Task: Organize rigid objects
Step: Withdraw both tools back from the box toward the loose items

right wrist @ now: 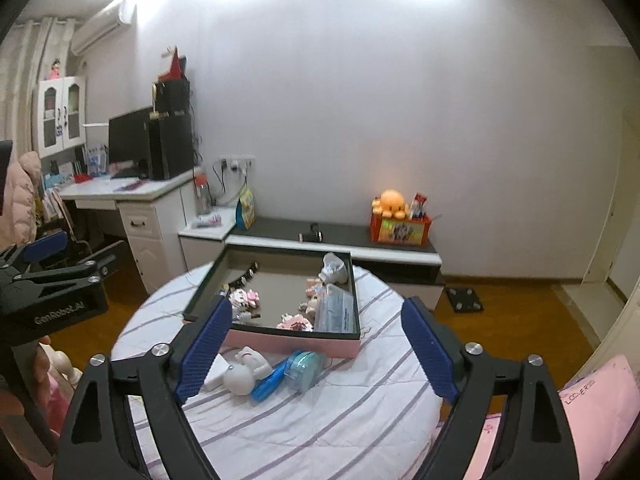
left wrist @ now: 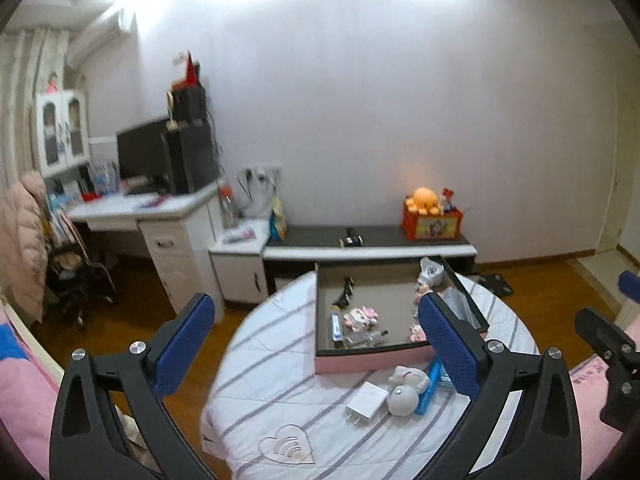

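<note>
Right wrist view: right gripper (right wrist: 316,354) jaws wide, empty, raised over table (right wrist: 360,420). Left gripper (left wrist: 316,344) likewise wide, empty. Figurine (right wrist: 244,372), charger (left wrist: 368,400), blue case (right wrist: 306,368) wait just before tray (right wrist: 292,344), likely staged for loading.

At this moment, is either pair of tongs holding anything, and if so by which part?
Nothing is held. The left tongs and right tongs both stand wide open and empty above the striped table.
</note>
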{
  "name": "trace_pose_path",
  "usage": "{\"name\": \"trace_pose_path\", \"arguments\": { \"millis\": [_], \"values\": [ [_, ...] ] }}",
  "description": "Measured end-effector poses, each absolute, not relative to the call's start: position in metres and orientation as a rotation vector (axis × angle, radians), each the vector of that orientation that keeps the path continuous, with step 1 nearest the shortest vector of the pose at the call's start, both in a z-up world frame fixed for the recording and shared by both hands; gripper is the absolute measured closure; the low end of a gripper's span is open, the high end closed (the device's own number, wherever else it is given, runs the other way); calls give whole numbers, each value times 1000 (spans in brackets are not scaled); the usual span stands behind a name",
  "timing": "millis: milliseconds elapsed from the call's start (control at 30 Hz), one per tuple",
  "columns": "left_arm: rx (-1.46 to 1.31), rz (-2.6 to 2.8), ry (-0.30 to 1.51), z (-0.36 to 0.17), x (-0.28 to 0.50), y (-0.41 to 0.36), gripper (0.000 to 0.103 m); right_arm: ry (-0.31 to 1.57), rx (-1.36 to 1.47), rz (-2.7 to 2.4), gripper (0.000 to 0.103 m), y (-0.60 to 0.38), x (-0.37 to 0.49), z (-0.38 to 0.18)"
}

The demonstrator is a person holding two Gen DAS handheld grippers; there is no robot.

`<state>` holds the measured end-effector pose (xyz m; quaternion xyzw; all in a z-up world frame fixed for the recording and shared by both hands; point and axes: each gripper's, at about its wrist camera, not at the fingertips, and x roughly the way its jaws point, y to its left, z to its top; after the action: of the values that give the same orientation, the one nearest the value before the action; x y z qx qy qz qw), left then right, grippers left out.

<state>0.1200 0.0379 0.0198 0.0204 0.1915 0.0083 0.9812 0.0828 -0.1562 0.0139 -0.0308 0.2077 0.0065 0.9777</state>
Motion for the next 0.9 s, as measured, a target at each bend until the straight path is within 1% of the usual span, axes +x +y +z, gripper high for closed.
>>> {"name": "trace_pose_path", "arguments": {
  "millis": [167,200,267,533,900],
  "values": [
    [59,28,313,32,89,38,0,345,-54,10,11,-155,54,27],
    [60,22,301,34,83,38,0,332,-53,4,9,-155,50,30],
    [54,17,277,37,74,40,0,307,-54,-12,0,-154,43,32],
    [51,3,213,42,48,40,0,235,-38,-44,0,-157,17,36],
    [76,-11,194,37,41,29,0,251,-50,-74,0,-164,15,33]
  ]
}}
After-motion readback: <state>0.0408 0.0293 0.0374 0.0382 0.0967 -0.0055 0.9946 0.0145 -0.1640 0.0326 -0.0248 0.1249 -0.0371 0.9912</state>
